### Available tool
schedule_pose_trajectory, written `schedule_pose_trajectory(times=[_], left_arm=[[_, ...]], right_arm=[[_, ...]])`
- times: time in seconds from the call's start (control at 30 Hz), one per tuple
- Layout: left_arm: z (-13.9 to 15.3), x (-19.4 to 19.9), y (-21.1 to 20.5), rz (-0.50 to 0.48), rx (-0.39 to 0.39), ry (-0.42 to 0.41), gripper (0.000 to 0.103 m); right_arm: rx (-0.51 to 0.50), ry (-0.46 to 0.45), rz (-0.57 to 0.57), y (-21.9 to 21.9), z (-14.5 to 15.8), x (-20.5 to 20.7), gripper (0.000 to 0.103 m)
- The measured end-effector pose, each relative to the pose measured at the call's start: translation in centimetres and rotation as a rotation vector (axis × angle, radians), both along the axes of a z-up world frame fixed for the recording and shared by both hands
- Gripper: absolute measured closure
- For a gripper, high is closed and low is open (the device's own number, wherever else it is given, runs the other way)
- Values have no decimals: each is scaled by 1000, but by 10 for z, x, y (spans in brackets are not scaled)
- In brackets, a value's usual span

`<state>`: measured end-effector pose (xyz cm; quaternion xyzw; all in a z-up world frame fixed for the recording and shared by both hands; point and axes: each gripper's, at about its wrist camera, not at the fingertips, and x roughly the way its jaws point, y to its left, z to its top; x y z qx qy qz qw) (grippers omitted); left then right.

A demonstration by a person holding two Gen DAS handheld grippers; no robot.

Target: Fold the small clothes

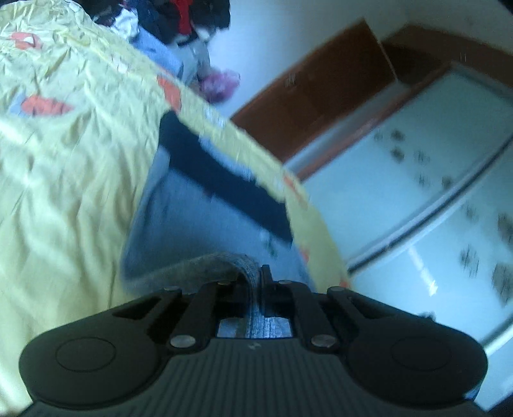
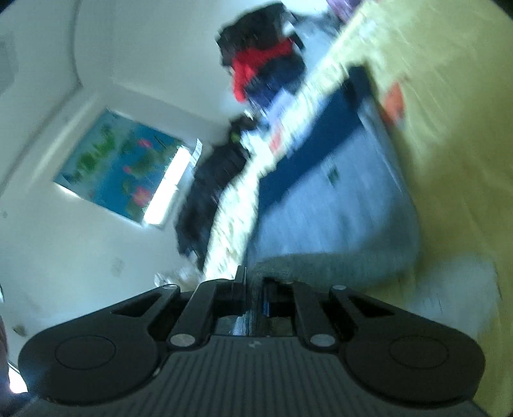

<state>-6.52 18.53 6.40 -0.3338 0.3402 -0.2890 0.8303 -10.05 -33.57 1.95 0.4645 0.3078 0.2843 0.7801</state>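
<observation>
A small grey-blue garment [image 1: 198, 218] with a dark navy band lies spread on the yellow bedsheet [image 1: 64, 179]. My left gripper [image 1: 255, 276] is shut on a grey ribbed edge of the garment, which folds up between the fingers. In the right wrist view the same garment [image 2: 336, 205] lies on the sheet [image 2: 449, 160], and my right gripper [image 2: 253, 282] is shut on another part of its grey edge. Both views are motion blurred.
A pile of dark and red clothes [image 1: 179, 19] sits at the far end of the bed, also in the right wrist view [image 2: 266, 64]. A brown wooden cupboard [image 1: 317, 89] and tiled floor [image 1: 433, 192] lie beyond the bed edge. A bright poster [image 2: 118, 163] hangs on the wall.
</observation>
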Motion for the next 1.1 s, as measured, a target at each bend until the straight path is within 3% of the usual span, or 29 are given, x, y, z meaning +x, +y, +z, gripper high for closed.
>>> schedule_pose_trajectory(times=[0.3, 0.5, 0.63, 0.8, 0.9, 0.93, 1.0, 1.03, 1.07, 1.1], left_arm=[[23, 119, -28, 46, -48, -90, 97], [19, 210, -47, 110, 33, -92, 97], [3, 259, -55, 162, 89, -44, 97], [-14, 288, -64, 173, 170, -28, 97], [-18, 303, -63, 184, 175, -31, 96], [-19, 309, -61, 193, 166, -21, 96], [-25, 321, -52, 240, 123, 27, 88], [-28, 325, -48, 256, 101, 57, 74], [-31, 327, -44, 268, 81, 86, 65], [-31, 326, -42, 282, 81, 87, 46]], right_arm=[[112, -35, -144, -35, 2, 130, 85], [123, 28, -228, -51, -13, 227, 85], [83, 114, -264, -53, -39, 277, 85], [42, 194, -265, -50, -67, 309, 85], [67, 216, -278, -54, -74, 320, 81], [91, 227, -288, -56, -77, 324, 77], [153, 215, -303, -61, -79, 326, 54], [182, 205, -317, -62, -80, 327, 35], [196, 198, -326, -65, -80, 328, 28], [197, 191, -329, -66, -78, 328, 28]])
